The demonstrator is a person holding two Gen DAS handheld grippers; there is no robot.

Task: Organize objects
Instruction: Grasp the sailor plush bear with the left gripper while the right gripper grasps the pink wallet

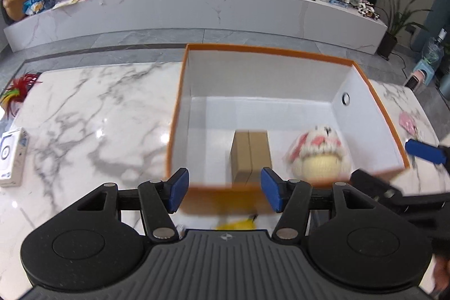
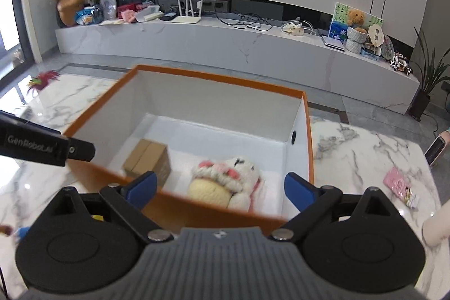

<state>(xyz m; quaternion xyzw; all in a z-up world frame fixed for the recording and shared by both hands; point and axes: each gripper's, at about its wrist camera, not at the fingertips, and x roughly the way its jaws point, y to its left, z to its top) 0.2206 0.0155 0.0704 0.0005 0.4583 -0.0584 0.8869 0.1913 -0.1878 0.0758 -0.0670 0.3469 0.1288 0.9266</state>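
Observation:
An orange box with a white inside (image 1: 180, 92) (image 2: 308, 131) stands on the marble table. In it lie a small brown carton (image 1: 250, 153) (image 2: 147, 158) and a white-and-pink plush toy (image 1: 317, 153) (image 2: 225, 179). My left gripper (image 1: 225, 189) is open and empty, just in front of the box's near wall. My right gripper (image 2: 220, 191) is open and empty above the box's near edge, over the plush toy. A yellow object (image 1: 239, 224) lies below the left gripper, mostly hidden.
On the table are a white carton (image 1: 12, 156) at the left, a red feathered toy (image 1: 19, 92) (image 2: 45, 79) at the far left, and a pink packet (image 1: 409, 124) (image 2: 398, 183) right of the box. A phone (image 2: 436, 149) lies at the right edge.

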